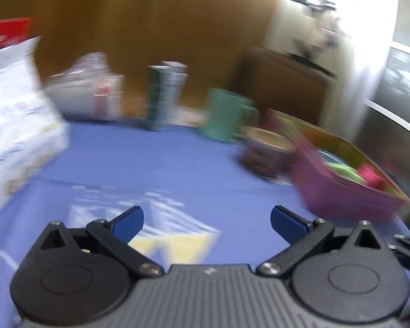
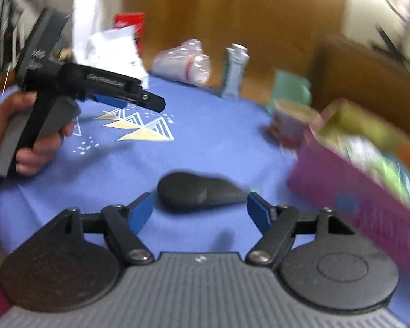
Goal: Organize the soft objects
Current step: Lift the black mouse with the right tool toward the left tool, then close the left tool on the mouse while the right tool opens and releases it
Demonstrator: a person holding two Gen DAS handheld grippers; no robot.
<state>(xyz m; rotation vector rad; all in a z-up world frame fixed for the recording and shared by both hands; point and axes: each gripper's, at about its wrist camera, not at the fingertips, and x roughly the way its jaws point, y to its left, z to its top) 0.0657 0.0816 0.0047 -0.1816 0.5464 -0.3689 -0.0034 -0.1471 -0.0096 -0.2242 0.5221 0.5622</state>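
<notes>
**Sam:** Blue pads sit on both grippers. The right gripper point(image 2: 199, 209) has its fingers spread wide, and a dark soft thing point(image 2: 199, 191) lies on the blue cloth point(image 2: 205, 142) just past them. It looks like nothing is pinching it.

**Mia:** And the left gripper point(image 1: 207, 220)?

**Sam:** Spread wide too, with only cloth and its white and yellow triangles point(image 1: 175, 235) between the fingers. From the right view you see a hand point(image 2: 27, 136) holding that left gripper off to the side.

**Mia:** What is around them?

**Sam:** A pink box point(image 1: 347, 194) stands to the right, with green and pink soft bits point(image 1: 369, 175) inside. Next to it is a small round pot point(image 1: 265, 147), then a green mug point(image 1: 227, 114) and a tall thin pack point(image 1: 164, 95). A clear plastic bag point(image 1: 87, 90) lies at the back, and a white box point(image 1: 19, 125) stands on the left.

**Mia:** What is hard to see?

**Sam:** Everything is smeared. I cannot read any words, and the pink box is cut off at the edge in the right view.
</notes>
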